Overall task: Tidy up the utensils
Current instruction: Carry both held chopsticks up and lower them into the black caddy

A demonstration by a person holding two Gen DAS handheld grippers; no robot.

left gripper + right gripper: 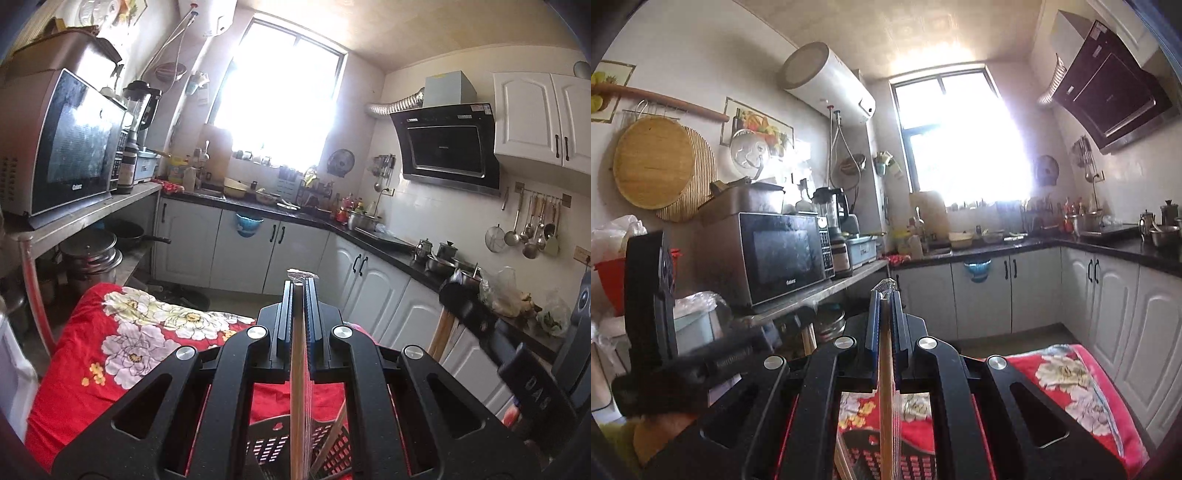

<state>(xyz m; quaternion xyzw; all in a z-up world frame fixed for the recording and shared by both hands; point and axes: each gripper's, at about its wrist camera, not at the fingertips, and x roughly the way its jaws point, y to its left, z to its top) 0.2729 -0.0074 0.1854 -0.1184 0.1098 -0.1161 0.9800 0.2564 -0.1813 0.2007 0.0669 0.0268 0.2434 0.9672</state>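
Left tongs (300, 286) clamped on a wrapped chopstick pair (297, 387); right tongs (885, 293) clamped likewise on another wrapped pair (886, 387). Both held aloft, roughly level, above the perforated black basket (328, 448) on the red floral cloth (122, 332). Sticks are long, thin and gripped near one end. Risk, judged: the film wrapper (301, 274) is slippery, so a tilt could slide the sticks out, missing the basket or catching its rim.

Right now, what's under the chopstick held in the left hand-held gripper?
Below the left hand-held gripper and its chopstick: a black slotted basket on the red floral cloth. The gripper hides the basket's contents.
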